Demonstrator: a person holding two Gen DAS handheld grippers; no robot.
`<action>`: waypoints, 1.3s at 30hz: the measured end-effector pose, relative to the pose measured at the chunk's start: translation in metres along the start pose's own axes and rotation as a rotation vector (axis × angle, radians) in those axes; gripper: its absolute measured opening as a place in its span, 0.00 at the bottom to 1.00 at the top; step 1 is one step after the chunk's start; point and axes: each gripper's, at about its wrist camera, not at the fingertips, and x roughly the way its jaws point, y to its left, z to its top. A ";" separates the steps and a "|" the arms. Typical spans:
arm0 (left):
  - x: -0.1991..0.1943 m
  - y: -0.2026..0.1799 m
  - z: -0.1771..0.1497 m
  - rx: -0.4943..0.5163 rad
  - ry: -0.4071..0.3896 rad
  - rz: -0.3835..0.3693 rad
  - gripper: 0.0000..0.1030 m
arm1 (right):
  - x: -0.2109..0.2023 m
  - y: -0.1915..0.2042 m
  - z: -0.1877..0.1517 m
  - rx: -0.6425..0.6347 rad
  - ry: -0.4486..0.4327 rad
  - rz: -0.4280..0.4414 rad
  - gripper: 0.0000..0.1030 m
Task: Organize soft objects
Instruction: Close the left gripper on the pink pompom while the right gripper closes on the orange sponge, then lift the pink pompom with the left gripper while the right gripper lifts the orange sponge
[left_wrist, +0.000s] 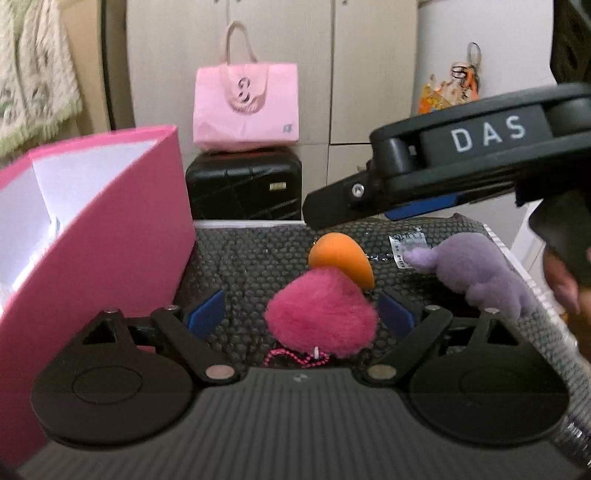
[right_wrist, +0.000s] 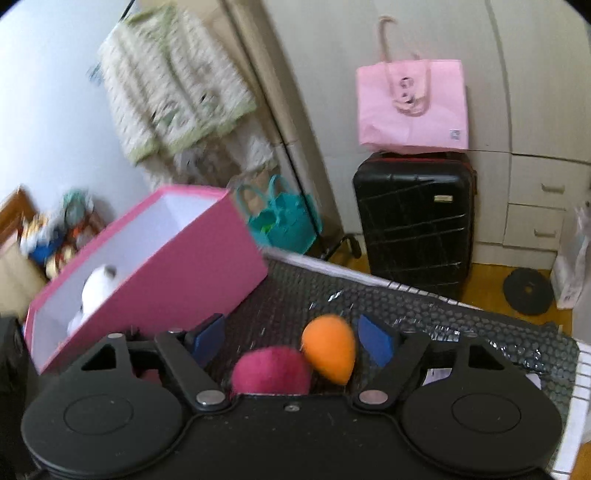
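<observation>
open pink cardboard box (left_wrist: 110, 236) left on black bubble-wrap mat (left_wrist: 251, 258) | fluffy magenta pompom (left_wrist: 321, 317) centre, orange egg-shaped sponge (left_wrist: 341, 258) touching behind | purple plush toy (left_wrist: 476, 269) right | white plush (right_wrist: 98, 286) in box

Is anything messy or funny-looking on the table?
Not much. The pink pompom, orange egg-shaped sponge and purple plush lie loose on the bubble-wrap mat, outside the pink box, which already holds something white.
</observation>
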 end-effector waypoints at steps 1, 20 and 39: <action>0.002 0.000 -0.001 -0.021 0.002 -0.016 0.87 | 0.003 -0.002 0.000 0.005 -0.002 -0.004 0.80; 0.016 -0.007 -0.007 0.043 0.059 -0.038 0.52 | 0.035 -0.013 -0.015 0.069 0.098 -0.016 0.44; -0.027 0.016 -0.008 -0.021 0.056 -0.194 0.51 | -0.026 0.008 -0.033 0.095 0.071 -0.110 0.43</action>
